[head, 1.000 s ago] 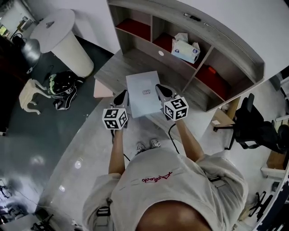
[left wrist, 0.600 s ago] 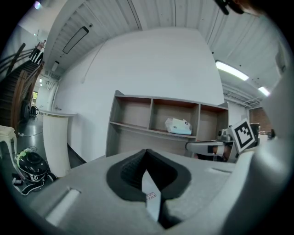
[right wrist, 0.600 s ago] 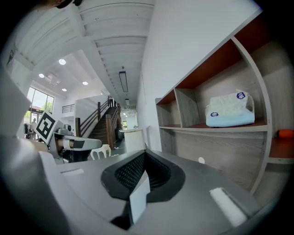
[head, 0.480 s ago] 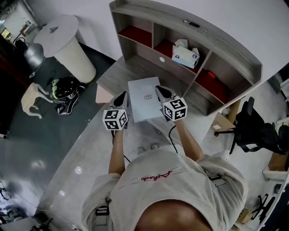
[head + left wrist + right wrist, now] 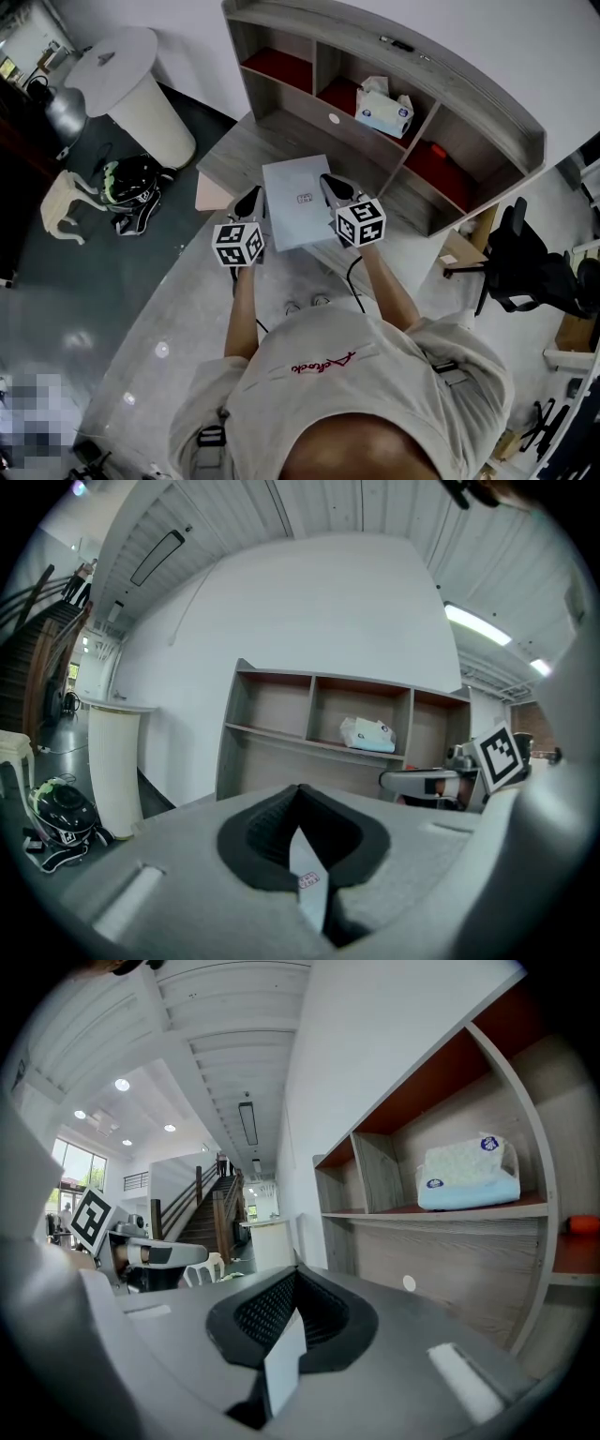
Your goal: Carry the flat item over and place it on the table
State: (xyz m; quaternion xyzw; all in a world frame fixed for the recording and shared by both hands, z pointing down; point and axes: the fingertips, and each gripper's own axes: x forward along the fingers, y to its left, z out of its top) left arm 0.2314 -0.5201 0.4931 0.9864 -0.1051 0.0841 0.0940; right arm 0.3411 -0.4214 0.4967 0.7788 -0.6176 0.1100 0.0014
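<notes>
Here, the flat grey item (image 5: 298, 202) with its small label hangs level between both grippers, over the near part of the grey wooden tabletop (image 5: 253, 150). The left gripper (image 5: 251, 202) has its jaws pinched tight on the item's left edge, and the right gripper (image 5: 336, 190) clamps the right edge. Behind, a tissue pack (image 5: 382, 105) sits in the shelf unit (image 5: 469, 103).

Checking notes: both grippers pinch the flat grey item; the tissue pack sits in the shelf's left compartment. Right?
No: the head view shows the tissue pack in the shelf's middle compartment. Left gripper and right gripper do pinch the flat grey item.
</notes>
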